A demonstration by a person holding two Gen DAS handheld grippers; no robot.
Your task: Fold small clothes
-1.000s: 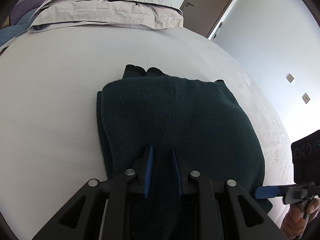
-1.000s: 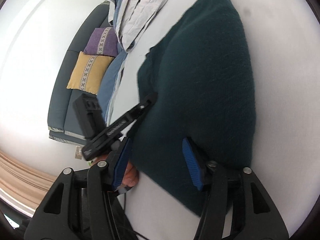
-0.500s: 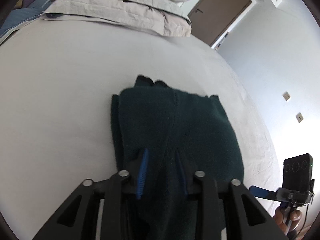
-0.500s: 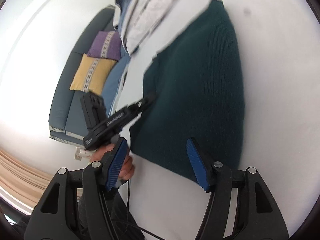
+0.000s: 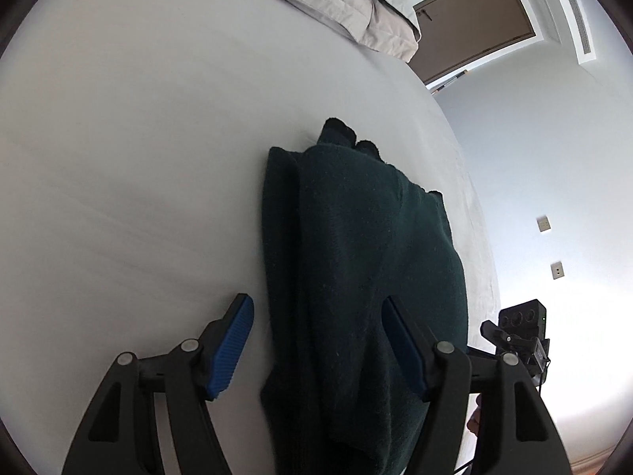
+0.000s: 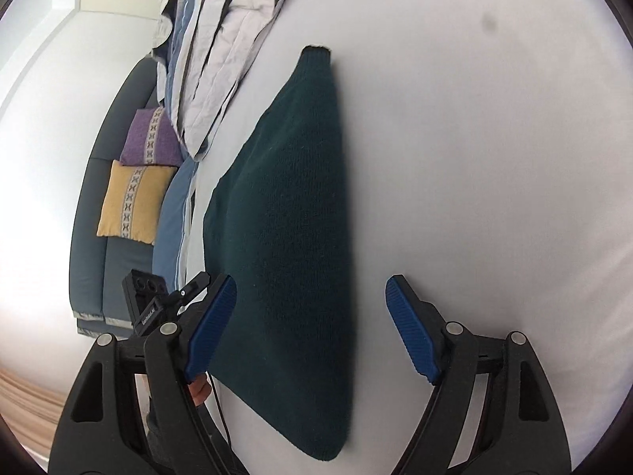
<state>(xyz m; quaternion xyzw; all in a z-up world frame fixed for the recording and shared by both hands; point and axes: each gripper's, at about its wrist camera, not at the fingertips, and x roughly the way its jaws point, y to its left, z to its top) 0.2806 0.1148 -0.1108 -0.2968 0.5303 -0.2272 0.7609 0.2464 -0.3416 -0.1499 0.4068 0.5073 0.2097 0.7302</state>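
Note:
A folded dark green knit garment (image 5: 364, 261) lies flat on the white bed (image 5: 138, 158). It also shows in the right wrist view (image 6: 292, 213). My left gripper (image 5: 316, 340) is open and empty, its blue pads (image 5: 233, 344) spread on either side of the garment's near end. My right gripper (image 6: 310, 324) is open and empty, hovering over the garment's other side. The left gripper (image 6: 158, 301) is partly visible in the right wrist view, and the right gripper (image 5: 518, 336) in the left wrist view.
A pile of pale grey and blue bedding (image 5: 356, 4) lies at the bed's far end. A grey sofa with a yellow cushion (image 6: 130, 202) and a purple cushion (image 6: 150, 142) stands beyond the bed. A brown door (image 5: 474, 19) is in the far wall.
My left gripper has opened, let go of the garment and drawn back. My right gripper stayed open and pulled back and shifted right. The garment now lies still on the bed.

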